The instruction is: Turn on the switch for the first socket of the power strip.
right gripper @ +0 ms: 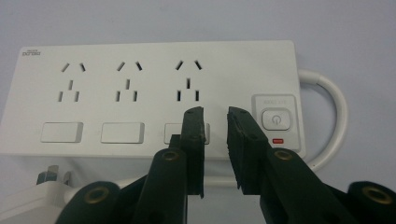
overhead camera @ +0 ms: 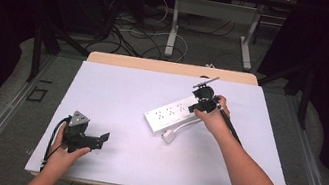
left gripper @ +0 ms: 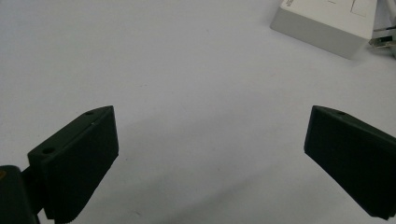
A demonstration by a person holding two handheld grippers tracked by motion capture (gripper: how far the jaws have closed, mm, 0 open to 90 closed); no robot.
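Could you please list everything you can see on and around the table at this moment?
power strip: one, white, three socket groups and a power button with a red light, right of the table's centre
cord: one, white, loops out of the strip's button end
plug: one, white, on the table by the strip's near side
table: one, pale top with a wooden far edge
cables: several, dark and white, on the floor beyond the table
left gripper: one, black, near left corner, jaws wide apart over bare tabletop
right gripper: one, black, jaws nearly together, nothing between them, over the strip beside the button
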